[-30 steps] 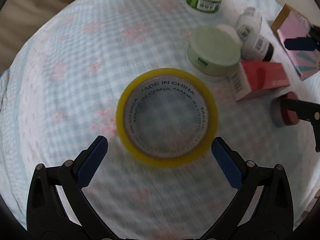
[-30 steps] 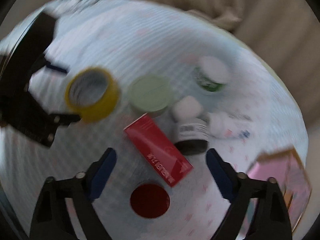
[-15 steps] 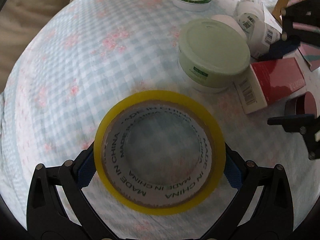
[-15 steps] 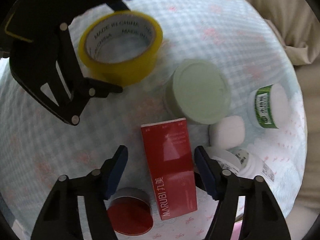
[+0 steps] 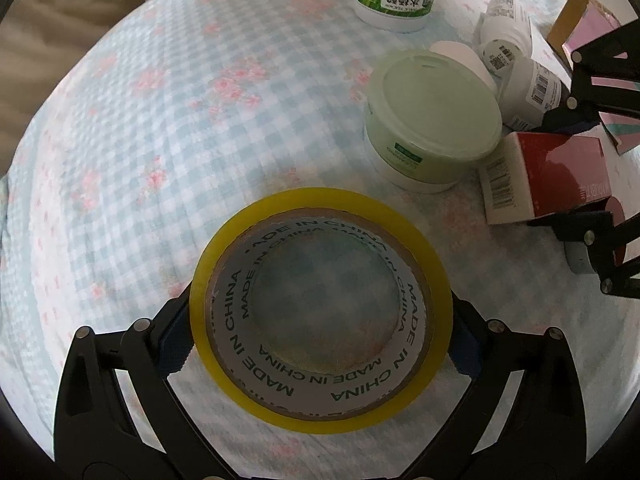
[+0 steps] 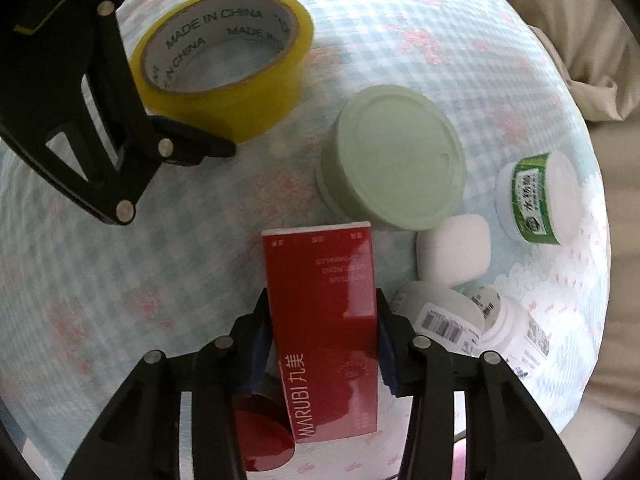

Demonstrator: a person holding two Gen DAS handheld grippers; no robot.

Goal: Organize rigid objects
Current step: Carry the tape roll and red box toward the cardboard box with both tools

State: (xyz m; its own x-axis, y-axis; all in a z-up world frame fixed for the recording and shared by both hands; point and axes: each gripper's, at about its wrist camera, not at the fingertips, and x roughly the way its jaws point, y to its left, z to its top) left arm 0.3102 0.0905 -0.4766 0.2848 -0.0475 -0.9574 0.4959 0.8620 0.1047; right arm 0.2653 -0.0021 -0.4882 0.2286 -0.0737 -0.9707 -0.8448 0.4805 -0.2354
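Here the left tongs [image 5: 320, 354] point steeply down over the checked bedcover [image 5: 168, 128], jaws spread wide around the yellow tape roll [image 5: 320, 364]. The roll lies flat on the bedcover with its hole facing up; the blue pads stand at its two sides, and whether they press on it cannot be told. The jaws have just been closing a little. In the right wrist view the same roll [image 6: 224, 68] sits toward the far left of the bedcover, framed by the black left tongs [image 6: 180, 56].

To its right stands the pale green tub [image 5: 434, 128], lid up. Next comes the red box [image 6: 320, 328], lying flat with its long axis running away from the right tongs [image 6: 320, 340]. These also point steeply down and have just closed narrow onto the box's two long sides. Only the right wrist view shows the red round lid [image 6: 260, 436] under the near end of the box. Farther right lie a small white case [image 6: 454, 250], white bottles [image 6: 480, 324] on their sides, and a green-labelled jar [image 6: 536, 200].
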